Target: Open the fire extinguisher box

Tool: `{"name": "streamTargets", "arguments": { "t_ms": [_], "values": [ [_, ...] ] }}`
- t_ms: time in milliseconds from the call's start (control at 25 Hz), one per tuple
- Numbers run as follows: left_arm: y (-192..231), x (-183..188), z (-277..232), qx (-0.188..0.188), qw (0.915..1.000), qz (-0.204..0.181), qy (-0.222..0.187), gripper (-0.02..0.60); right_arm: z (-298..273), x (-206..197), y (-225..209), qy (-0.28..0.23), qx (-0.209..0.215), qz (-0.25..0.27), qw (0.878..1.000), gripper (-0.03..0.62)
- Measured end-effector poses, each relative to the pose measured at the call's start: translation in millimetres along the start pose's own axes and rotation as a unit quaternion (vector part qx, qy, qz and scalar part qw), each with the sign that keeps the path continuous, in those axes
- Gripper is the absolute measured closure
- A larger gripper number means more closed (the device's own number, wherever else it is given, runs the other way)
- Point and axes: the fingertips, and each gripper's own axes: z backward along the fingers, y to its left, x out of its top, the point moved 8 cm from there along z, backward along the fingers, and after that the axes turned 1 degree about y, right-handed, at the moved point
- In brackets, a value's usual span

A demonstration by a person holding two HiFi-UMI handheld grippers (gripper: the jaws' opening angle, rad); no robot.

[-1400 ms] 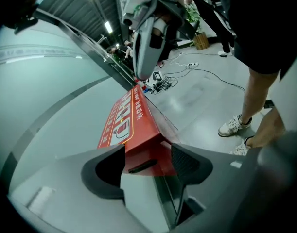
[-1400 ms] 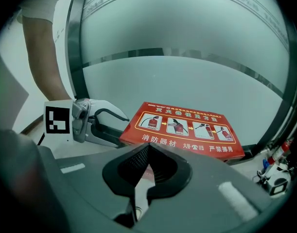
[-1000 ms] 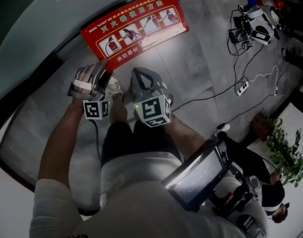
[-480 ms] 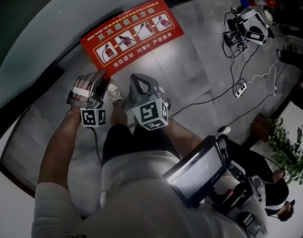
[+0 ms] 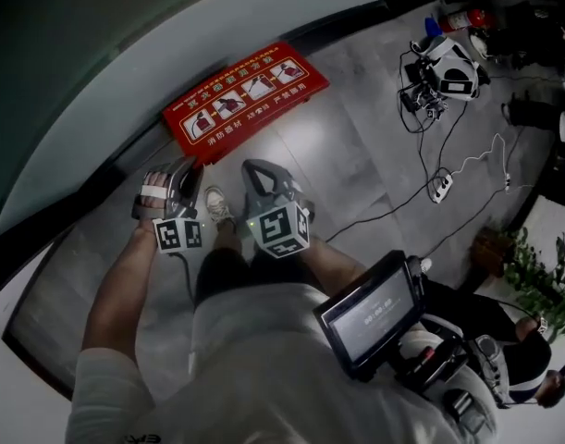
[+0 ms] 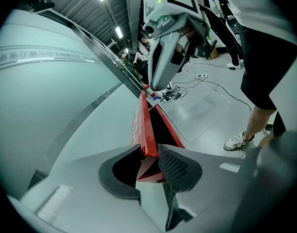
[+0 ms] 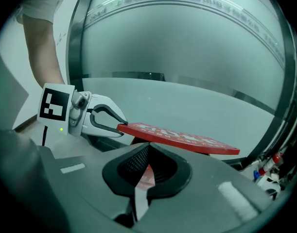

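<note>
The grey tiled floor (image 5: 356, 155) meets a glass wall (image 7: 187, 57); the red fire extinguisher box (image 5: 245, 100) sits there at twelve o'clock. Since a second ago you have raised its lid (image 7: 182, 139). Your left gripper (image 6: 148, 152) has just been closing its fingers, which now pinch the lid's corner. Your right gripper (image 7: 148, 147) has its fingers tight on the front edge. The box is opening.

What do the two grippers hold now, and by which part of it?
Both grip the red lid by its near edge: the left gripper, jaws just closing, at one end; the right gripper further along.
</note>
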Motion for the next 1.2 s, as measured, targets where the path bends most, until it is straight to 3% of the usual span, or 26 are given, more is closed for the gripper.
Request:
{"name": "streamTargets", "arguments": {
  "t_ms": [320, 720, 1000, 1200],
  "values": [
    [64, 0, 4, -0.005, 0.9972, 0.072, 0.019, 0.495, 25, 49, -33, -0.018, -0.066, 0.002, 0.998, 0.580],
    [98, -11, 9, -0.038, 0.9878, 0.148, 0.033, 0.500, 55, 82, -49, -0.031, -0.129, 0.030, 0.991, 0.580],
    [117, -7, 2, -0.043, 0.9767, 0.205, 0.045, 0.500, 44, 91, -83, -0.034, -0.125, 0.052, 0.990, 0.580],
    [137, -15, -1, -0.052, 0.9631, 0.258, 0.058, 0.497, 20, 99, -110, -0.041, -0.099, 0.068, 0.992, 0.580]
  ]
}}
